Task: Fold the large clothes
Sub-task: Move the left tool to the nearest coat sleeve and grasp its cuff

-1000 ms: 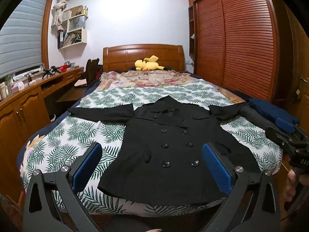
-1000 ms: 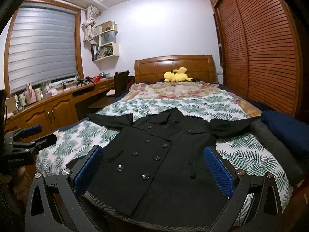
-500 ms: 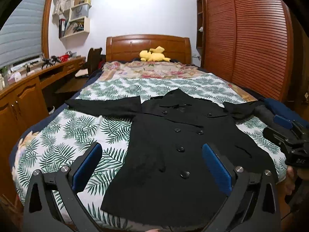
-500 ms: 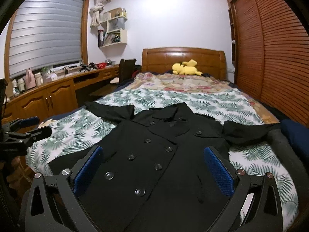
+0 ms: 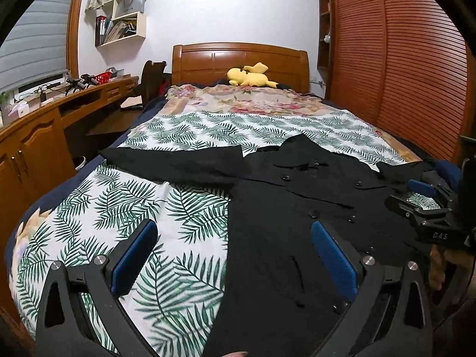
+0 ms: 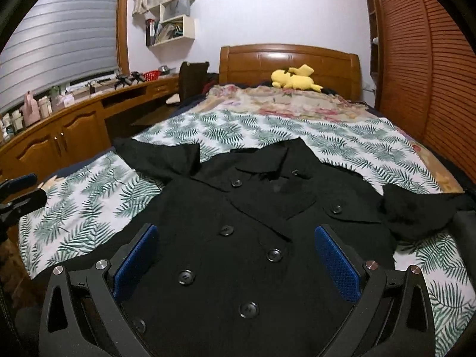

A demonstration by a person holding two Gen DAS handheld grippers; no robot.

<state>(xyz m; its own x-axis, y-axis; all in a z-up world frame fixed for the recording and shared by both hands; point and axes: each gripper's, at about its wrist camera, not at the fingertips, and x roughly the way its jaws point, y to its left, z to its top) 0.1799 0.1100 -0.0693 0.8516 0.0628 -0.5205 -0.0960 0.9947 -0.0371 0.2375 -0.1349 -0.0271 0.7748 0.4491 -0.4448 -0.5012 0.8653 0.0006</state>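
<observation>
The black coat [image 6: 253, 238] is spread face up on the bed [image 5: 119, 208], collar away from both sets of fingers. The right gripper [image 6: 235, 261], spread wide and empty, is centred over it; the left gripper [image 5: 235, 255], likewise apart, straddles its left edge, nearer the outstretched left sleeve [image 5: 178, 163].

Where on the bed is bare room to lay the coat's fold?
Free: leaf-print sheet below the coat's outstretched sleeve, left of the black coat, and the strip between collar and floral blanket. Crowded: right edge, by the bunched sleeve and dark bundle.
</observation>
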